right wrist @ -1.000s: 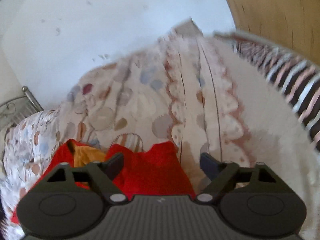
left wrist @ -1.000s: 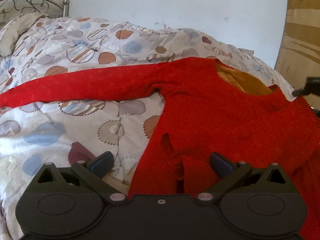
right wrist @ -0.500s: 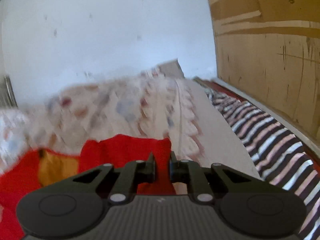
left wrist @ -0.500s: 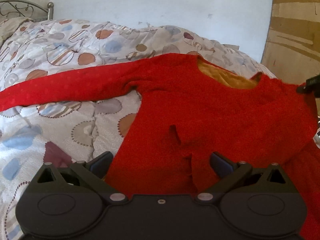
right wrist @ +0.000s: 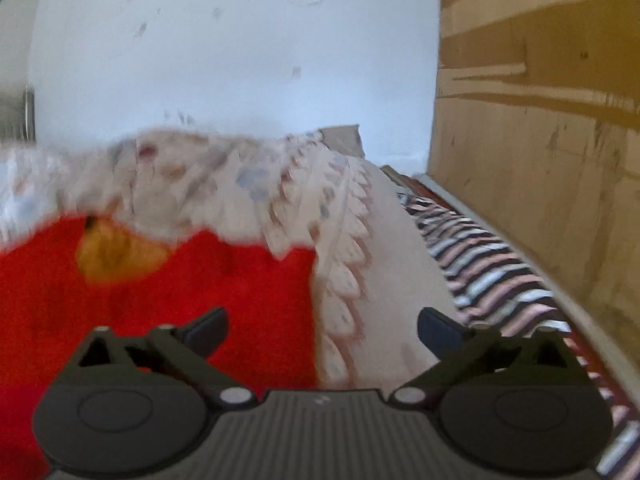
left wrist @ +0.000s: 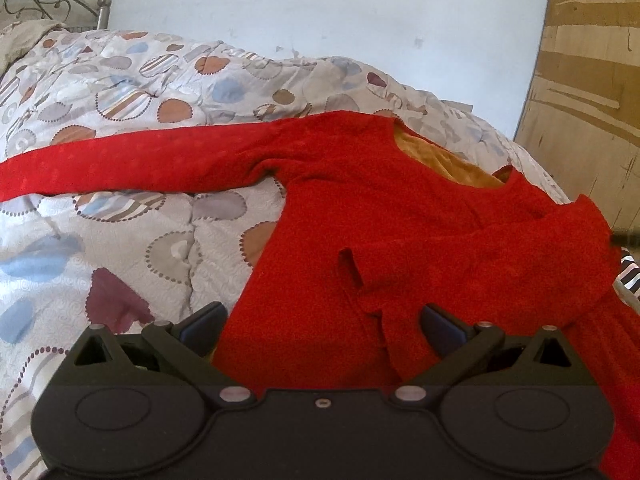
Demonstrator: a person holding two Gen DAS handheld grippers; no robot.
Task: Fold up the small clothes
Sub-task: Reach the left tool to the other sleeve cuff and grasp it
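Note:
A small red long-sleeved top [left wrist: 400, 216] with an orange lining at the neck lies on the patterned quilt [left wrist: 132, 224]. One sleeve stretches far left; the right sleeve is folded over the body. My left gripper [left wrist: 322, 320] is open and empty, just above the top's lower body. My right gripper [right wrist: 322, 326] is open and empty at the top's right edge [right wrist: 256, 280], which shows blurred at the lower left of the right wrist view. A dark tip of the right gripper shows at the left wrist view's right edge [left wrist: 626, 237].
The quilt [right wrist: 360, 240] covers a bed with a metal headboard [left wrist: 48, 0] at far left. A striped sheet [right wrist: 488, 264] runs along the bed's right side next to a wooden panel [right wrist: 540, 160]. A white wall [left wrist: 320, 12] stands behind.
My right gripper closed on the right sleeve's end, carried it over the body, and has now opened and let it go. The left gripper stayed open and drifted slightly.

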